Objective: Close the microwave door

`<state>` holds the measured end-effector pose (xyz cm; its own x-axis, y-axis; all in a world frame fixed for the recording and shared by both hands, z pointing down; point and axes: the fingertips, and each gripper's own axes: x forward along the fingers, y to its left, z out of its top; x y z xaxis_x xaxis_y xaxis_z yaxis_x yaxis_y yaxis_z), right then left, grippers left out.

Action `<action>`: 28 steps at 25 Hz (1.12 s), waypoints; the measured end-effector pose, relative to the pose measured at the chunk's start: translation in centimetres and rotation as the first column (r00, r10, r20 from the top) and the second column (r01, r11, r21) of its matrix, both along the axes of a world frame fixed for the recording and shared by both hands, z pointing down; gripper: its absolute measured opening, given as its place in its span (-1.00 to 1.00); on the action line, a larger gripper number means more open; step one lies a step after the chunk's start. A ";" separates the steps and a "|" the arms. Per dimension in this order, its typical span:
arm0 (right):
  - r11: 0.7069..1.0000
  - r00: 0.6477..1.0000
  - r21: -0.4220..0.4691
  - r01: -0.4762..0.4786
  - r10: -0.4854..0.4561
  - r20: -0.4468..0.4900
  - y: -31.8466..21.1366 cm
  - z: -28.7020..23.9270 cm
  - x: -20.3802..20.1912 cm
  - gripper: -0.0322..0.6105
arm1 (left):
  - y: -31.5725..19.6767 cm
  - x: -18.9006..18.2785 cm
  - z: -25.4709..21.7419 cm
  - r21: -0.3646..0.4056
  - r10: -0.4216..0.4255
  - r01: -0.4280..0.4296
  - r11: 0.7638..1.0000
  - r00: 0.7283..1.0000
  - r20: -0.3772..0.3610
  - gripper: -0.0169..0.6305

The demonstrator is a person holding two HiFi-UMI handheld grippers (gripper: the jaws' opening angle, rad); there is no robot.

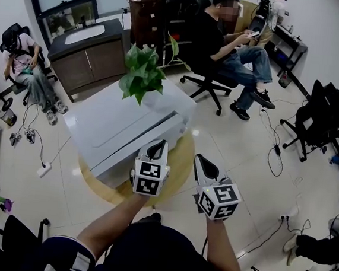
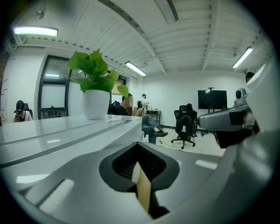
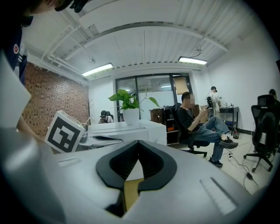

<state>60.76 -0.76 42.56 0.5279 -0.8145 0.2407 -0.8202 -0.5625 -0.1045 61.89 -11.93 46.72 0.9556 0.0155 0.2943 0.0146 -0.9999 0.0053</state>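
A white microwave lies on a round wooden table, with a potted plant on top of it. From the head view its front face looks flush with the body, and I see no gap at the door. My left gripper is shut and empty, its tips at the microwave's front right edge. In the left gripper view the white casing fills the left side, just past the jaws. My right gripper is also shut and empty, held off the microwave's right, above the table rim.
A person sits in an office chair beyond the table. Another sits at far left. A dark cabinet and shelves stand behind. A black chair and floor cables lie to the right.
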 end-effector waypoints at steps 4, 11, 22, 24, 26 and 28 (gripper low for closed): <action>1.000 1.000 0.003 -0.008 0.008 0.003 0.1 0.0 -0.1 -0.89 | -0.1 -0.1 0.1 0.016 -0.003 0.003 1.000 1.000 0.004 -0.91; 0.999 0.999 0.005 -0.040 0.040 -0.002 1.6 -0.3 -0.3 -0.89 | -1.0 1.0 0.0 0.027 -0.057 0.057 0.998 0.998 -0.018 -0.91; 0.993 0.993 -0.008 -0.115 0.115 -0.003 6.2 -0.5 -1.6 -0.89 | -1.8 0.9 0.1 -0.022 -0.064 0.064 0.998 0.998 -0.004 -0.91; 0.995 0.995 -0.007 -0.102 0.101 -0.006 5.9 -0.6 -2.0 -0.89 | -1.5 0.3 0.0 -0.054 -0.046 0.046 0.997 0.999 -0.002 -0.91; 0.996 0.996 -0.007 -0.085 0.085 -0.011 5.6 -0.6 -2.3 -0.89 | -0.8 -0.6 -0.1 -0.067 -0.016 0.016 0.998 1.000 -0.008 -0.91; 0.998 0.998 -0.004 -0.065 0.065 -0.019 5.2 -0.7 -2.7 -0.89 | -0.1 -1.8 -0.3 -0.083 0.009 -0.011 0.996 1.000 -0.021 -0.91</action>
<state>58.04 4.43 41.86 0.5843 -0.7770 0.2342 -0.7835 -0.6153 -0.0869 60.13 -12.08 46.37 0.9611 0.0487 0.2718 0.0256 -0.9958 0.0880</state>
